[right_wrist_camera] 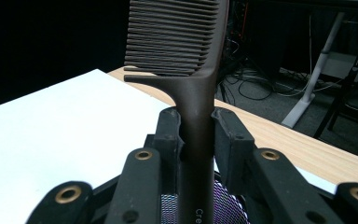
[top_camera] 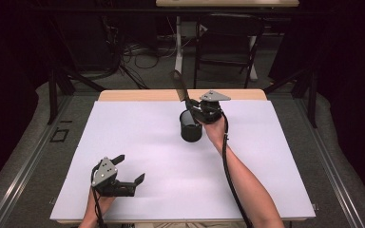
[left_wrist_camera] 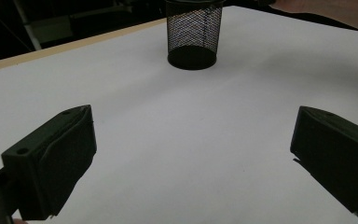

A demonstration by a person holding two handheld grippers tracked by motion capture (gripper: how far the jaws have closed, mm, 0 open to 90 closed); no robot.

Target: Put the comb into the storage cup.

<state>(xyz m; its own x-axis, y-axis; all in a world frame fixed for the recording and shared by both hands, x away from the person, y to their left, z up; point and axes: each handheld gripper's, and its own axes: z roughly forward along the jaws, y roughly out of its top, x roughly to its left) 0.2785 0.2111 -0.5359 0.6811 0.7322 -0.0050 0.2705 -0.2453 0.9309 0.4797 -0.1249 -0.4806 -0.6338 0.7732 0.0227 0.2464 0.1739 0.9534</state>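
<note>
White-covered bench in a dark room, a comb held over a mesh cup

The bench (top_camera: 138, 142) carries a white sheet with a strip of wood showing along its far edge; behind it are cables on the floor and a dark chair (top_camera: 225, 42). A black mesh pen cup (top_camera: 190, 126) stands upright toward the far edge (its inside is not visible). The right tool (top_camera: 200, 110) is clenched on a dark comb (right_wrist_camera: 193, 70) just above the cup. The left tool (top_camera: 123, 172) is spread wide near the near-left corner.

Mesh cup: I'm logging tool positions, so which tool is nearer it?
Right. The right tool holds a comb directly over the mesh cup; the left tool sits open, well away near the table's front.
</note>
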